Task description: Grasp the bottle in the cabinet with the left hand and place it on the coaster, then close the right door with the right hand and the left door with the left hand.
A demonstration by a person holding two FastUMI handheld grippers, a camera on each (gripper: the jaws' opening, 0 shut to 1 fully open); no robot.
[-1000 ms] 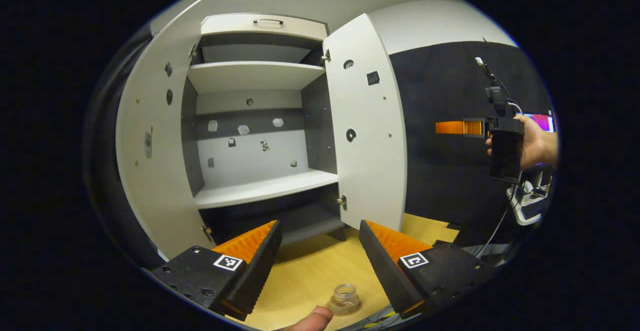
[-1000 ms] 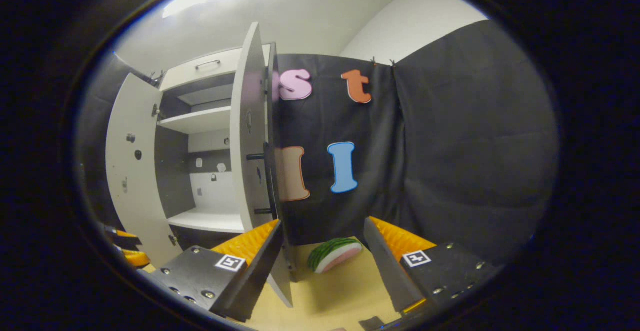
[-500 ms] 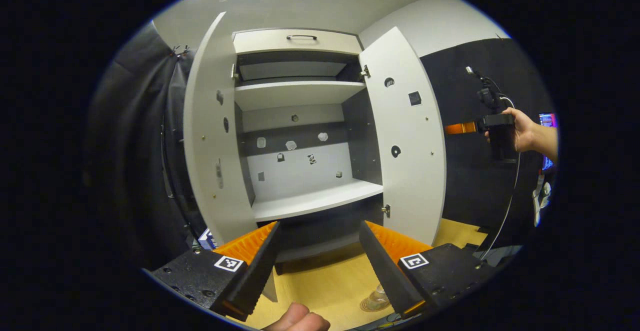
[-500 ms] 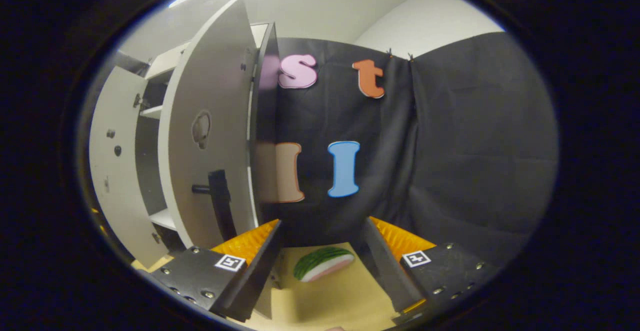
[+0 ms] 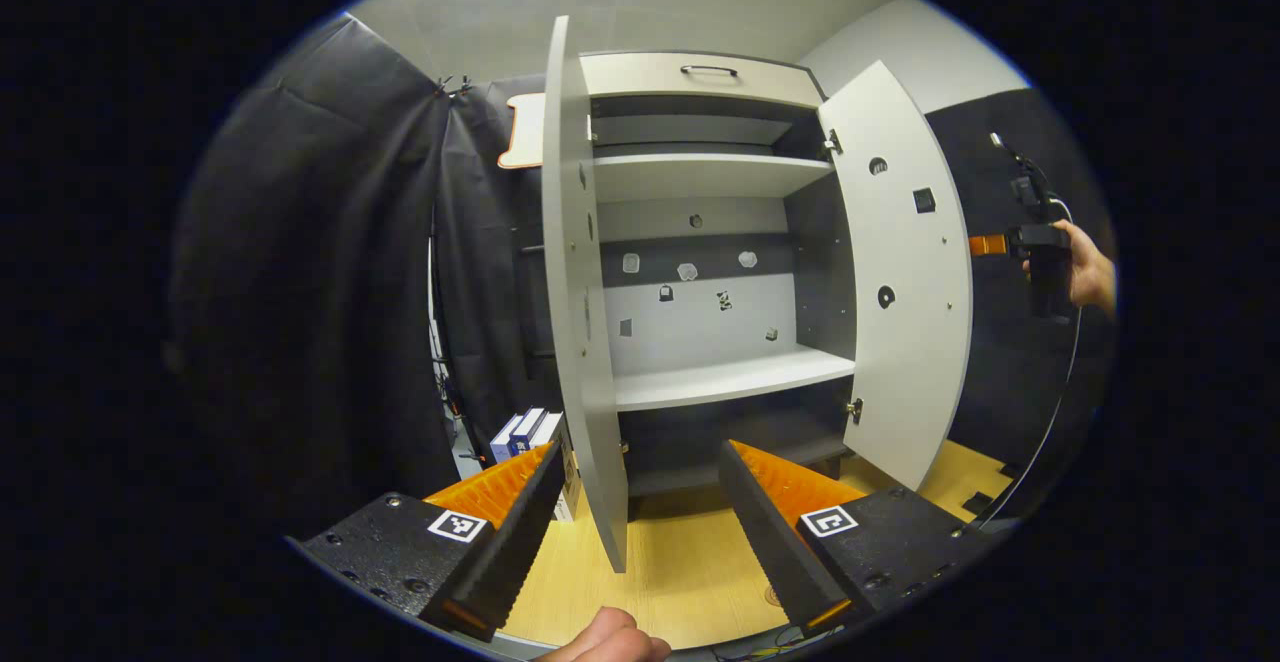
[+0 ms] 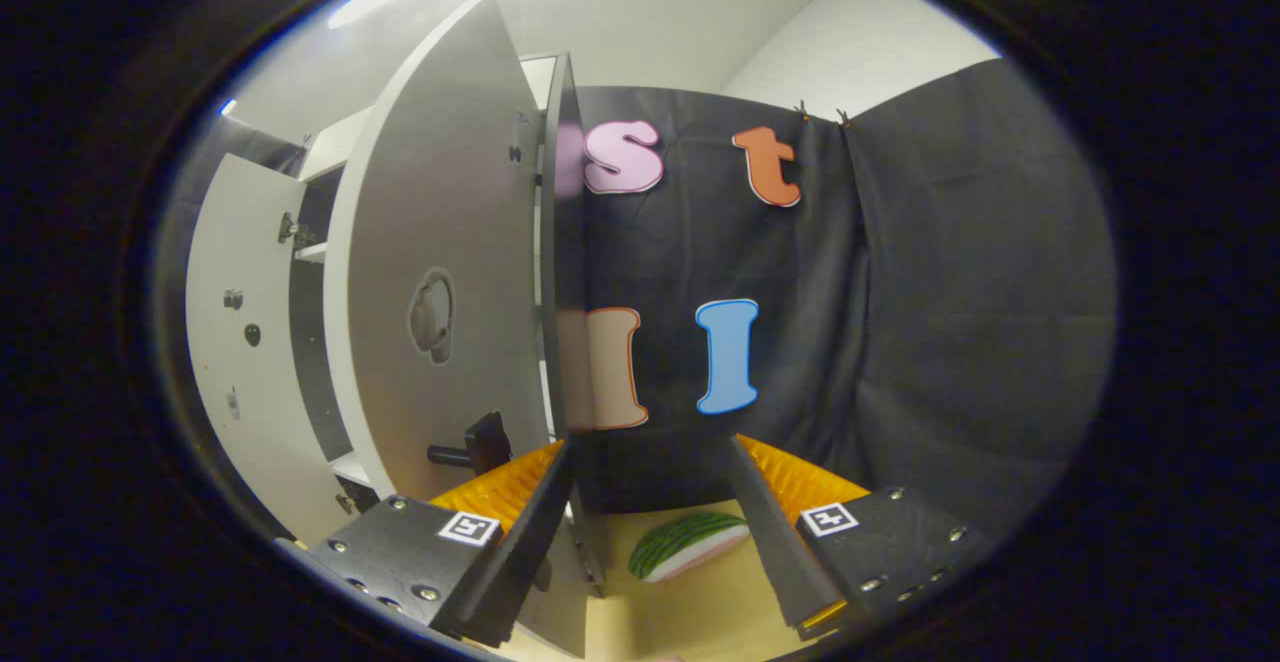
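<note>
A tall white cabinet (image 5: 700,242) stands on the wooden tabletop (image 5: 670,572) with both doors swung open and its shelves bare, so the bottle has evidently left it; neither the bottle nor the coaster can be made out now. The right door (image 6: 440,272) fills the space just ahead of the right gripper (image 6: 650,532), whose fingers are wide and hold nothing, probably placed behind the panel to push it shut. The left door (image 5: 580,322) stands edge-on in front of the left gripper (image 5: 640,522), fingers also wide and empty. The right gripper view adds a watermelon slice (image 6: 690,545) beside the cabinet; the left gripper view adds small boxes (image 5: 525,434) near the left door.
</note>
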